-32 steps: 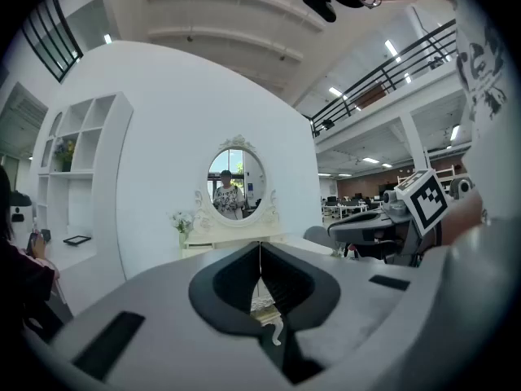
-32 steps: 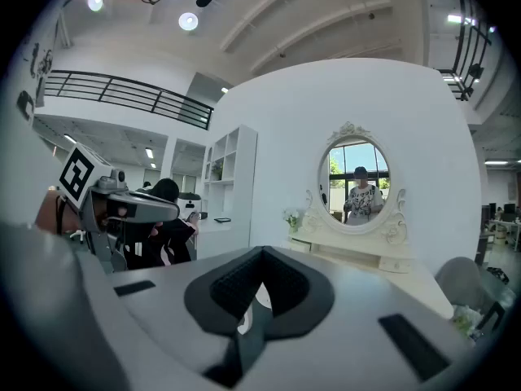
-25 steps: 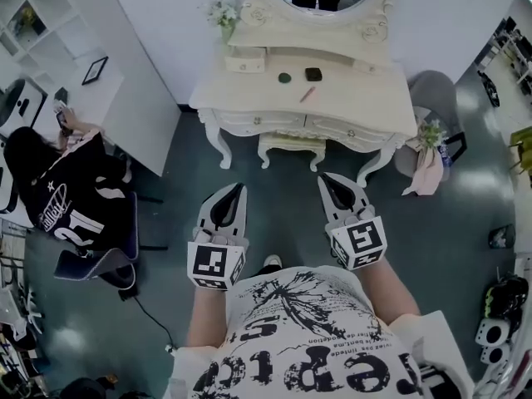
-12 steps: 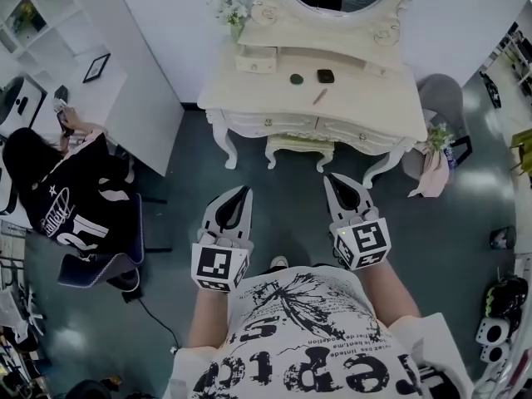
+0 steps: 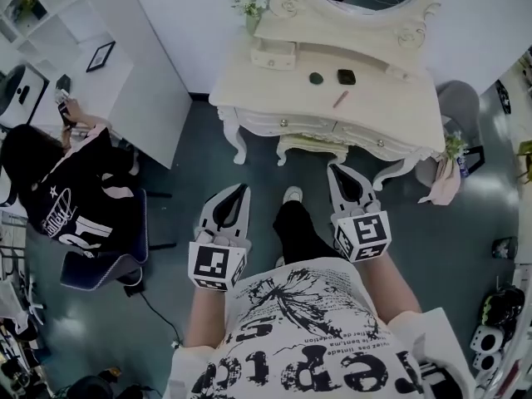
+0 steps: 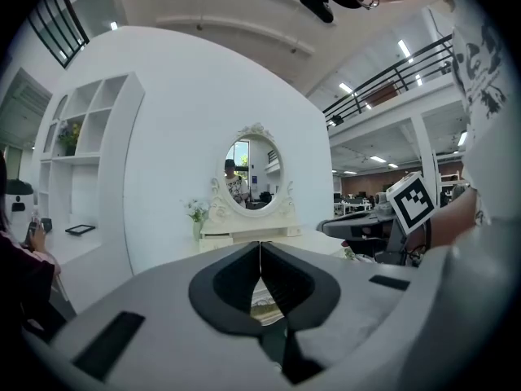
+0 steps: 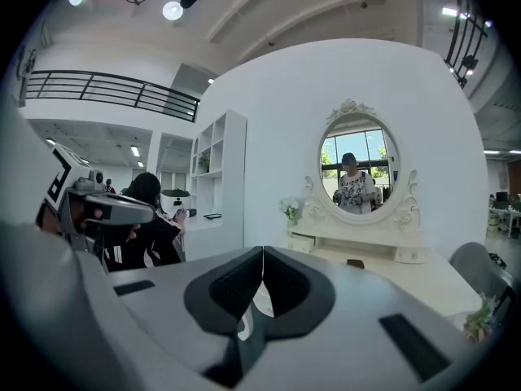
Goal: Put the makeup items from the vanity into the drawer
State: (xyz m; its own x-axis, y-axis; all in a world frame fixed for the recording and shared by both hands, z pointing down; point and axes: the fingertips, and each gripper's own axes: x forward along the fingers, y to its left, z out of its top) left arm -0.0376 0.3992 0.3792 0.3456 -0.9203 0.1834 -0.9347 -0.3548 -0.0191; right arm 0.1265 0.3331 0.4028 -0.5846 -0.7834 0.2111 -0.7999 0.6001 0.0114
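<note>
Left claw (image 5: 241,189), right claw (image 5: 333,168) both shut, empty. Makeup items (image 5: 316,79) ahead on vanity surface (image 5: 391,110), well apart from claws. Stool (image 5: 312,147) stands between. Vanity nearer than a second ago; leg (image 5: 295,227) now between claws.

room: glossy dark teal floor (image 5: 465,248); white wall (image 5: 183,15) at 12 o'clock; white shelving (image 5: 50,7) at 10 o'clock, white desk (image 5: 133,98) beside it; seated person (image 5: 66,198) on office chair (image 5: 104,264) at 9 o'clock; ceiling strip lights (image 6: 404,49).

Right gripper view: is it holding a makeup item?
No, the right gripper has its jaws closed together with nothing between them.
</note>
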